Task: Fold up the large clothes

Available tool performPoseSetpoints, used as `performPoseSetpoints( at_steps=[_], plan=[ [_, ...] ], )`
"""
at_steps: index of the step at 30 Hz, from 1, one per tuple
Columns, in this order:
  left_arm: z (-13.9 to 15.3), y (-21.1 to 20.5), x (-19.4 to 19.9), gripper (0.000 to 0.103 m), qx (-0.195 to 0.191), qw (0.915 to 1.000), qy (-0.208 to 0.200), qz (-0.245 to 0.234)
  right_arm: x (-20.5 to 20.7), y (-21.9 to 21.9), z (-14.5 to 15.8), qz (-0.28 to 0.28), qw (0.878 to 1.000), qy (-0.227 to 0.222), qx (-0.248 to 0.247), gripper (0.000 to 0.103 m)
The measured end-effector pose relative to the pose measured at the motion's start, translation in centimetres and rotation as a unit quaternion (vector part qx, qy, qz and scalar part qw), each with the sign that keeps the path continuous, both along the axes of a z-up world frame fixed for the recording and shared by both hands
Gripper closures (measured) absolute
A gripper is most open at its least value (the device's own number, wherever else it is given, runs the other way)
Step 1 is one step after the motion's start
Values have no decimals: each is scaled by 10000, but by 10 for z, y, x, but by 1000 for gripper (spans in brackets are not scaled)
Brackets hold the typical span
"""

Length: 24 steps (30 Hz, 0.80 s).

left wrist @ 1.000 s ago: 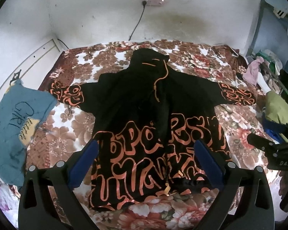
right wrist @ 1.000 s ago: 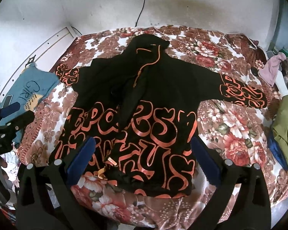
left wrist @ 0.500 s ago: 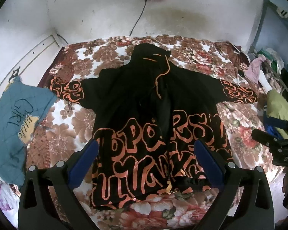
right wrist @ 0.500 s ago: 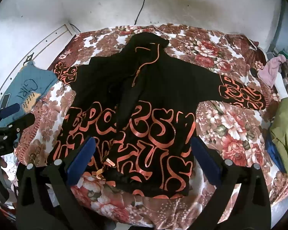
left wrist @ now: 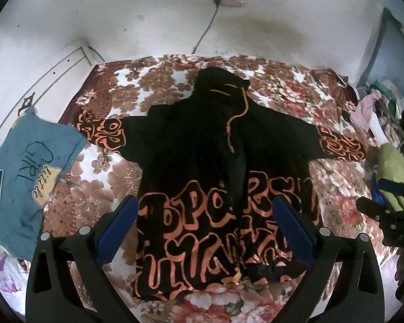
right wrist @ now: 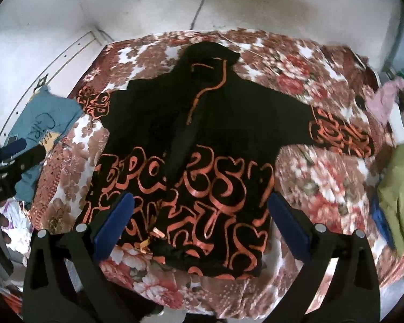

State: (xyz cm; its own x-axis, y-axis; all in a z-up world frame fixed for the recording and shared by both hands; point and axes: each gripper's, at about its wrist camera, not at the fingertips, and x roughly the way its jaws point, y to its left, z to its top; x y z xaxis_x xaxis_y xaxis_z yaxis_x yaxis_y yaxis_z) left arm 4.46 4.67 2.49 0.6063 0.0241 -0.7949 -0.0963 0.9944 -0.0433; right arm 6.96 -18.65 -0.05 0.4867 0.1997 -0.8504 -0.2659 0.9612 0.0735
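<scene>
Black hoodie (left wrist: 215,177) lies flat on the floral bedspread (left wrist: 153,86), sleeves out – left gripper (left wrist: 204,228) and right gripper (right wrist: 200,223) both spread wide, holding nothing, above its hem.

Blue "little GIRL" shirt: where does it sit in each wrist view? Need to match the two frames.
Left wrist: the blue shirt fills the left edge at mid-height, with the print easy to read and a flat dark device lying on it.
Right wrist: the blue shirt is smaller, at upper left, partly behind the left gripper.
Shared landmark: the black hoodie; its patterned sleeve cuff points toward the shirt in both.
</scene>
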Motion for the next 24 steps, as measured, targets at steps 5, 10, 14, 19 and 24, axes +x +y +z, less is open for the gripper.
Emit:
performPoseSetpoints(
  at_steps=[5,10,14,19,24],
  plan=[
    [-11,47,24,5,-231,9996,68,147,28,44,-7,241,9993,233,148,5],
    [-25,104,61,5,-205,9997,84,81,64,102,-19,192,9996,206,-19,5],
    [-37,162,100,5,-341,9988,251,231,90,140,-26,22,9994,319,-165,5],
    [-54,232,143,5,-525,9970,376,431,131,189,-38,-167,9984,470,-264,5],
    [-81,293,177,5,-629,9947,470,659,171,237,-61,-143,9975,623,-285,5]
  ],
)
